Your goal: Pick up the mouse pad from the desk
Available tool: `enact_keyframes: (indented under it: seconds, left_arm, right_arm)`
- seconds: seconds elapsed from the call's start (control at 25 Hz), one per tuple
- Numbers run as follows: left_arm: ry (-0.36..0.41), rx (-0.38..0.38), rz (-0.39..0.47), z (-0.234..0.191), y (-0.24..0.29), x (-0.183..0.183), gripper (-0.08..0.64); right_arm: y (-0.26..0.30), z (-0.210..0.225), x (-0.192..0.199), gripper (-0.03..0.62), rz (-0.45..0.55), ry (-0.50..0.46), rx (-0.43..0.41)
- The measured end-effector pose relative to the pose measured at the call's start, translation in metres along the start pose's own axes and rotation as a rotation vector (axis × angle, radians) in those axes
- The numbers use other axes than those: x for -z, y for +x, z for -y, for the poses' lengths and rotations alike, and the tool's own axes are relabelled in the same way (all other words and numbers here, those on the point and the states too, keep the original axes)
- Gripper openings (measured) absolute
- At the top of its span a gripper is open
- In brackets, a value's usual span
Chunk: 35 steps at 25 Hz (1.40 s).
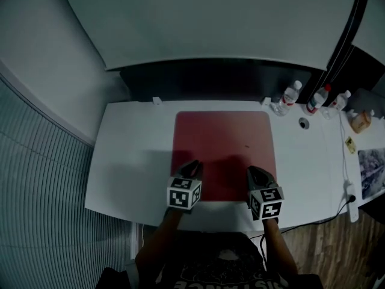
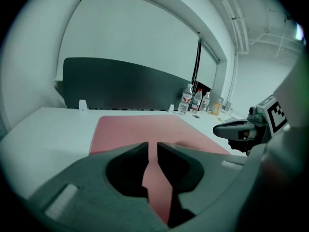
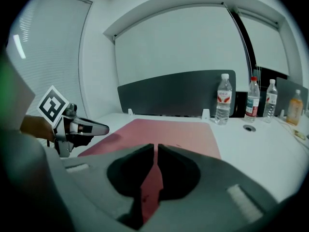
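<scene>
- The white desk [image 1: 129, 161] carried the red mouse pad [image 1: 224, 140] at its middle. The pad lay flat and squared to the desk's edges, nearer the front edge than the back.
- The left gripper [image 1: 194, 165] hung over the pad's near-left corner, tilted down and pointing toward the desk's back edge. Its jaws stood almost together with only a thin slit between them, and nothing was in that slit.
- From the fingertips of both grippers, most of the pad stretched ahead, while its front edge lay just under or slightly behind them. So the edge to be lifted was probably below the tips, not in front of them.
- The pad looked close to square. Its slightly longer side seemed to run along the desk's front edge — left to right across the two grippers.
- The right gripper [image 1: 255, 171] hung over the near-right corner, pointing the same way as the left. Its jaws were equally narrow and empty, and neither hand looked nearer the pad than the other.
- Water bottles [image 1: 292, 93] stood at the back-right of the desk, well apart from the pad.
</scene>
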<state>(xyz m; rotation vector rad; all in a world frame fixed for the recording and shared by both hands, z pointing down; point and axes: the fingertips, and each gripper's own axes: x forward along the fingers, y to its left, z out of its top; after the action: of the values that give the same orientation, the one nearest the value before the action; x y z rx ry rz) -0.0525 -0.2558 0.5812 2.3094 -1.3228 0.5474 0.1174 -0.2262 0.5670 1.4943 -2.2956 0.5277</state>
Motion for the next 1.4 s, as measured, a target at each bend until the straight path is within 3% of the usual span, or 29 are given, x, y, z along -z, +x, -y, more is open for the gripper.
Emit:
enact_keyframes:
  seconds: [0.2, 0.52, 0.76, 1.0, 1.2, 1.4]
  left_arm:
    - [-0.024, -0.066, -0.026, -0.023, 0.008, 0.009, 0.112]
    - [-0.062, -0.120, -0.068, -0.053, 0.019, 0.023, 0.263]
    - [-0.075, -0.132, -0.105, -0.073, 0.024, 0.031, 0.313]
    - [-0.105, -0.114, -0.147, -0.086, 0.035, 0.043, 0.425]
    - [-0.095, -0.112, -0.174, -0.090, 0.042, 0.047, 0.457]
    - [-0.074, -0.123, -0.197, -0.095, 0.043, 0.046, 0.480]
  right_arm:
    - [0.006, 0.032, 0.009, 0.039, -0.025, -0.002, 0.011]
    - [0.015, 0.076, 0.030, 0.146, -0.092, 0.012, 0.052]
    - [0.024, 0.100, 0.044, 0.226, -0.141, 0.069, 0.097]
    - [0.037, 0.114, 0.053, 0.269, -0.172, 0.091, 0.103]
    - [0.041, 0.130, 0.061, 0.310, -0.238, 0.105, 0.148]
    - [0.050, 0.135, 0.063, 0.342, -0.258, 0.139, 0.138]
